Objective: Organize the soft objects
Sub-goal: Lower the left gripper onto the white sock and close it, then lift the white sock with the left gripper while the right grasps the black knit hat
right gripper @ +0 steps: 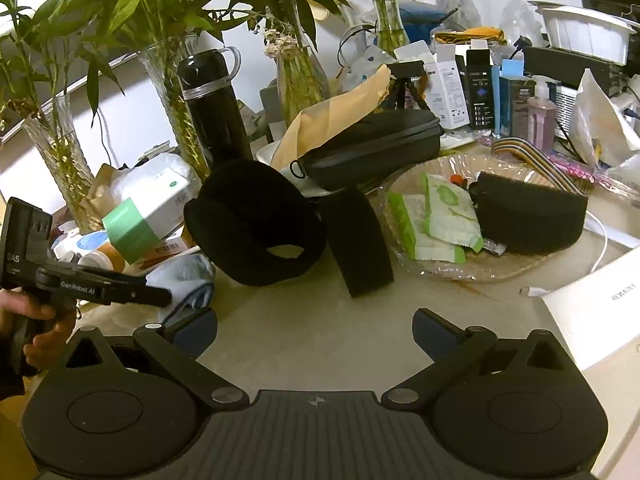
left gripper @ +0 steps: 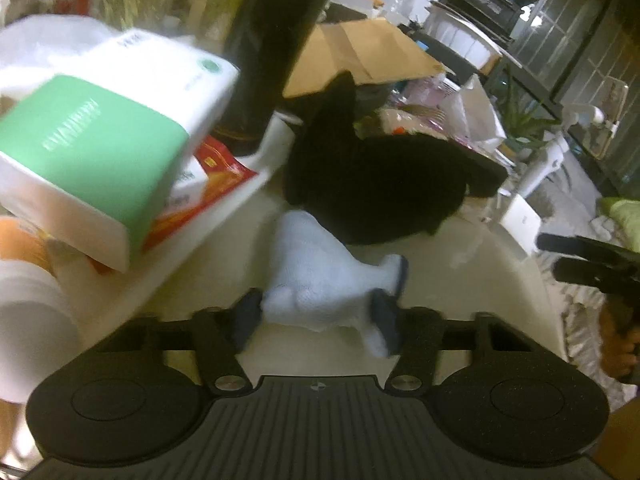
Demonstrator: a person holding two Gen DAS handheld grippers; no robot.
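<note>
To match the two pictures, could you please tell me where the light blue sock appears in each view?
Left wrist: the light blue sock lies low in the centre, between the left gripper's fingers.
Right wrist: lower left, the sock is partly behind that gripper.
Shared landmark: the green and white box, left of the sock in both.

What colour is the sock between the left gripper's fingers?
The sock is pale blue-white with a dark trim at its edge, clearest in the left wrist view.
</note>
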